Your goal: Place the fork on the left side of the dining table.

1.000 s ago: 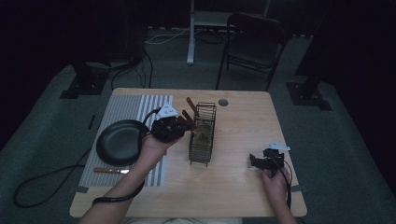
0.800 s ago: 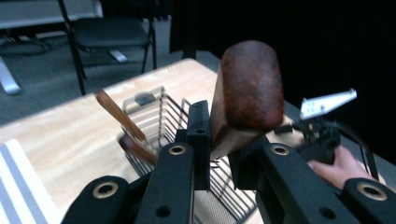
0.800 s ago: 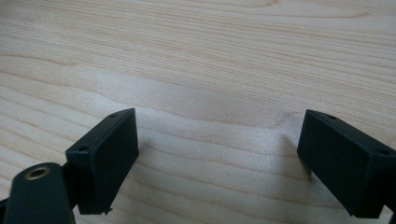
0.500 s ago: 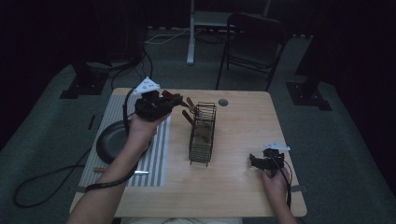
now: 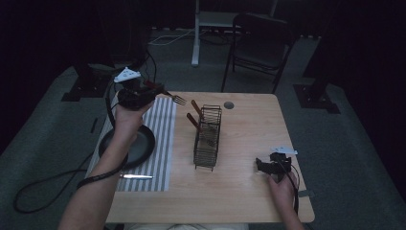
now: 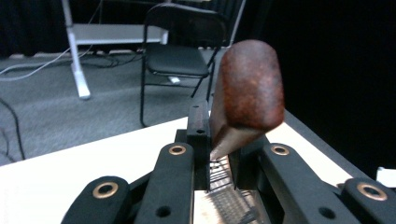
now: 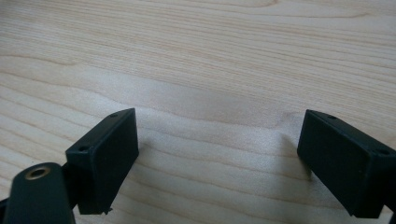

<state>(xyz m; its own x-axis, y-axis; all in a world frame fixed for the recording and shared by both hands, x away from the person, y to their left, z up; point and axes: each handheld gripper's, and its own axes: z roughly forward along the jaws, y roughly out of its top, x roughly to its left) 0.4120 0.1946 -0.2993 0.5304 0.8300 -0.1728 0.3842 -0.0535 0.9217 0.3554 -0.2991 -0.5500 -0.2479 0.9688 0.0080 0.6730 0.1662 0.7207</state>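
Left hand-held gripper (image 5: 143, 94) pinches fork (image 5: 168, 96) by its wood handle, raised over striped mat (image 5: 160, 143). Rack (image 5: 208, 139) has 2 utensils already; knife (image 5: 136, 177) left. Right hand-held gripper (image 5: 266, 166) spread, empty, on bench (image 5: 239, 187).

We find no text, label, brand, number or sign that we can read in any of these views.
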